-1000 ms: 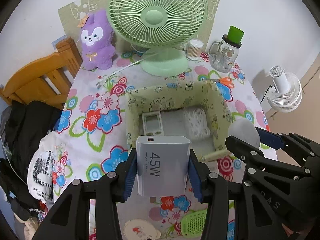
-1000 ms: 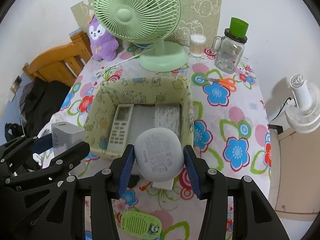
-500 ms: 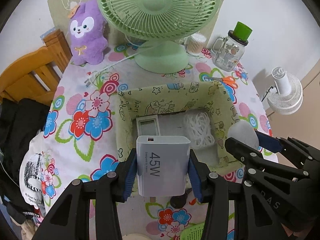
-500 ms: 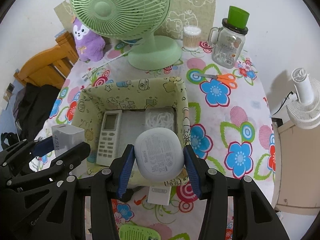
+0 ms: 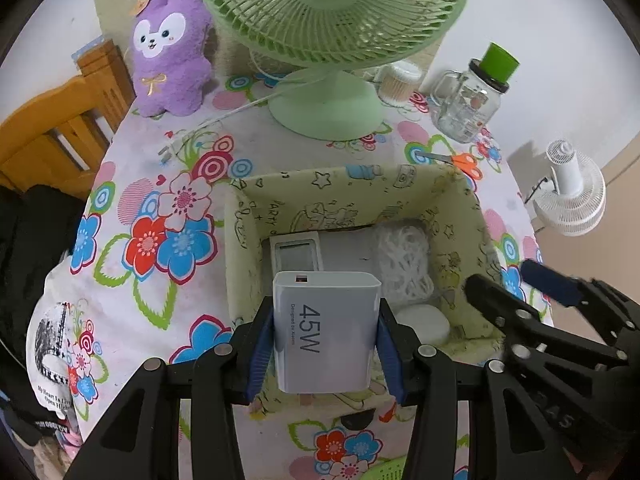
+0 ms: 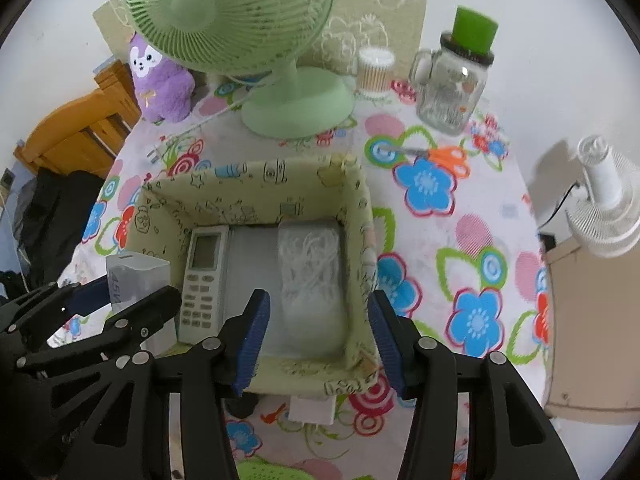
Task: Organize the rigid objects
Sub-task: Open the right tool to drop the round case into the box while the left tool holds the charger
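My left gripper (image 5: 325, 344) is shut on a white 45W charger (image 5: 326, 332), held over the near left part of a pale green fabric box (image 5: 348, 176). The charger (image 6: 134, 276) and left gripper (image 6: 120, 300) also show at the left of the right wrist view. My right gripper (image 6: 318, 320) hangs over the box (image 6: 256, 176) with its jaws opening and nothing pressed between the pads. A white rounded case (image 5: 424, 322) lies in the box's near right corner. A remote control (image 6: 204, 276) and a coil of white cable (image 6: 312, 252) lie on the box floor.
Behind the box stand a green desk fan (image 5: 324, 108), a purple plush toy (image 5: 170, 60), a cotton-swab tub (image 6: 374, 70) and a glass jar with a green lid (image 6: 452, 88). Orange-handled scissors (image 6: 444, 156) lie at the right. A white plug adapter (image 6: 314, 410) sits just in front of the box.
The right gripper's jaws have spread and let go of the white rounded case, which now lies in the box. Both grippers moved forward and lower over the box; the left keeps the charger.
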A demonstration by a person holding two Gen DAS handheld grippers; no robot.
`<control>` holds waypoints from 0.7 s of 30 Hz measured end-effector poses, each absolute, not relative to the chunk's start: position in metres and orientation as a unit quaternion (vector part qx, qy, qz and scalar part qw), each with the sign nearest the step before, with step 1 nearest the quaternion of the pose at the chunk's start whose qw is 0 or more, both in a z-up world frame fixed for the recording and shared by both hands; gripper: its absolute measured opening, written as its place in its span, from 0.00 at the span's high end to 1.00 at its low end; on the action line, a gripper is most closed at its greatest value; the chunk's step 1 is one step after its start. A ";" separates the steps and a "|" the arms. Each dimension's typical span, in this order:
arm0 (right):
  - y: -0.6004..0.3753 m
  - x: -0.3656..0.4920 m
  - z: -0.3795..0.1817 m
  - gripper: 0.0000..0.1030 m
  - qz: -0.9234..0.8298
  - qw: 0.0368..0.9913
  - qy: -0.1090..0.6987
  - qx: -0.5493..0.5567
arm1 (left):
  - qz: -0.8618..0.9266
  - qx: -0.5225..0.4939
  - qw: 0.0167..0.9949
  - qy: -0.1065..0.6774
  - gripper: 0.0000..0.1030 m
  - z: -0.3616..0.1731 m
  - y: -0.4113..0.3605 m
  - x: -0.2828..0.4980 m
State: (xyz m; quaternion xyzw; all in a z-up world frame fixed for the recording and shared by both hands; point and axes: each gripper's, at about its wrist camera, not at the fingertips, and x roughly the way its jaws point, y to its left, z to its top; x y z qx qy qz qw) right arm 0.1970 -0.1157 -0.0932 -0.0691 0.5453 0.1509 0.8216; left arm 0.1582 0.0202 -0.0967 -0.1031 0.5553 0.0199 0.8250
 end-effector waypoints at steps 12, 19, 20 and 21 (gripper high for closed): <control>-0.132 0.210 -0.093 0.20 0.142 0.827 0.542 -0.046 | 0.002 -0.096 0.821 0.562 0.53 -0.104 0.012 0.179; -0.144 0.219 -0.101 0.20 0.132 0.823 0.552 -0.039 | -0.004 -0.085 0.816 0.571 0.53 -0.111 0.000 0.194; -0.145 0.221 -0.103 0.20 0.133 0.821 0.553 -0.038 | -0.003 -0.084 0.816 0.572 0.53 -0.111 -0.001 0.196; -0.146 0.221 -0.104 0.20 0.132 0.821 0.555 -0.037 | -0.003 -0.083 0.816 0.572 0.53 -0.112 -0.003 0.197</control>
